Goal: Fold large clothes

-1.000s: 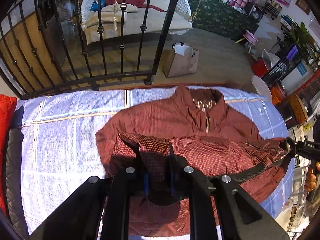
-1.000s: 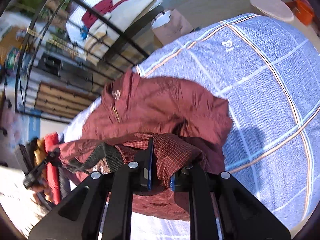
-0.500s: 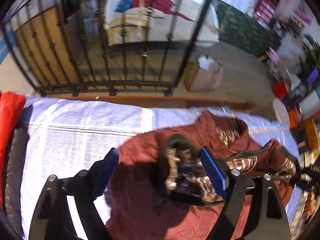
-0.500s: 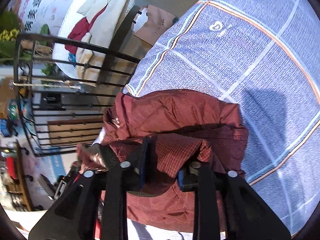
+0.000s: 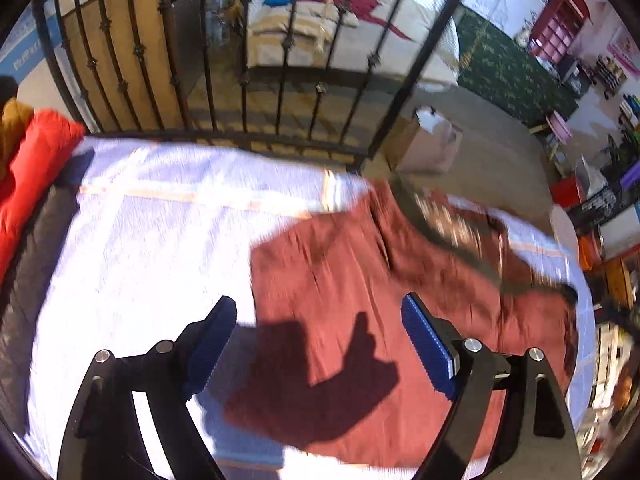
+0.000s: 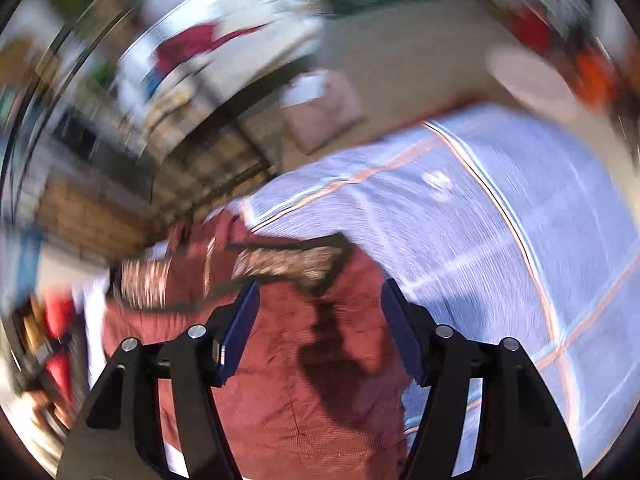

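Closest to me, my left gripper (image 5: 316,340) stands wide apart with nothing between its blue pads (image 5: 428,344); its jaws have just been opening, and the cloth they held a second ago now lies below them. My right gripper (image 6: 316,320) is the same story: jaws parted, just been opening, the fold dropped and no fabric between the pads. Under both lies the jacket (image 5: 400,300), maroon with a fine check lining, folded over itself on the bed (image 5: 160,240), toward the bed's right side and reaching up to its far edge by the iron rail (image 5: 280,80). The collar and a dark-trimmed hem (image 6: 288,260) lie bunched at the far end; the right view is too blurred to tell more about how they sit. I judge the jacket light, thin and limp, a bit slick, so it will slide on the sheet and sag from any single pinch. It isn't fragile. I would take it at two matching points along one edge, ideally on the trimmed hem or a seam, where the doubled cloth gives the pads something to bite, and lift both sides together. Beyond the rail stand a paper bag (image 5: 432,148) and another bed, well apart from my work.
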`<state>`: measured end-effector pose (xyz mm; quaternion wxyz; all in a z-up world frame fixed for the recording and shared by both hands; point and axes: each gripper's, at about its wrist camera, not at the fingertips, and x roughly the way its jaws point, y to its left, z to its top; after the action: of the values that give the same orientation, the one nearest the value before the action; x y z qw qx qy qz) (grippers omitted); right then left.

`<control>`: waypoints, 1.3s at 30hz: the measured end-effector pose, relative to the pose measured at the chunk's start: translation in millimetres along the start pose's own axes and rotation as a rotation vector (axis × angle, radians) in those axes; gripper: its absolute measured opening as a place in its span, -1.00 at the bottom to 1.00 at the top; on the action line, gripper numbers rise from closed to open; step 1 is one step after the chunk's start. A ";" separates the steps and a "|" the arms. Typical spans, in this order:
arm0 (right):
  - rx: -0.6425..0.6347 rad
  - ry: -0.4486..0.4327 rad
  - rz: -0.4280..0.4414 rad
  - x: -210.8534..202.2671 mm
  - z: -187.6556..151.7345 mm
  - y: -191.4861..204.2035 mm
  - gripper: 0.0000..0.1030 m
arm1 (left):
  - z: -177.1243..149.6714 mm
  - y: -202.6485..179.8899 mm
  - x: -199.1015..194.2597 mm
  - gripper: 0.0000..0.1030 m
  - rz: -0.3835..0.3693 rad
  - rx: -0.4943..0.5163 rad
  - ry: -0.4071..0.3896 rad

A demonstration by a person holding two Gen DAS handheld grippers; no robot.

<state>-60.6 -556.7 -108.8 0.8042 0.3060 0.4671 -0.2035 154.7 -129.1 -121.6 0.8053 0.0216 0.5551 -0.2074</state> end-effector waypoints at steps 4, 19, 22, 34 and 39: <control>-0.342 0.123 0.051 34.7 -0.5 77.9 0.23 | -47.3 -34.3 -4.2 0.60 -0.004 0.107 0.044; -0.866 0.290 0.150 143.0 -48.8 258.3 -0.68 | -111.1 -44.1 -34.1 0.69 0.038 0.190 0.069; -0.807 0.179 0.079 138.9 -32.9 271.0 -0.74 | -115.3 -36.5 -34.5 0.69 0.035 0.153 0.073; -0.474 0.073 0.006 141.8 -2.6 271.4 0.44 | -102.9 -65.8 -22.9 0.69 0.025 0.199 0.075; -0.387 -0.008 0.006 79.6 -24.6 201.5 0.44 | -104.1 -70.0 -9.7 0.69 0.026 0.183 0.068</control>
<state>85.8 -396.1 -126.9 0.8505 0.1463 0.4933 -0.1090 34.6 -162.4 -139.0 0.7831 0.1094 0.5607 -0.2457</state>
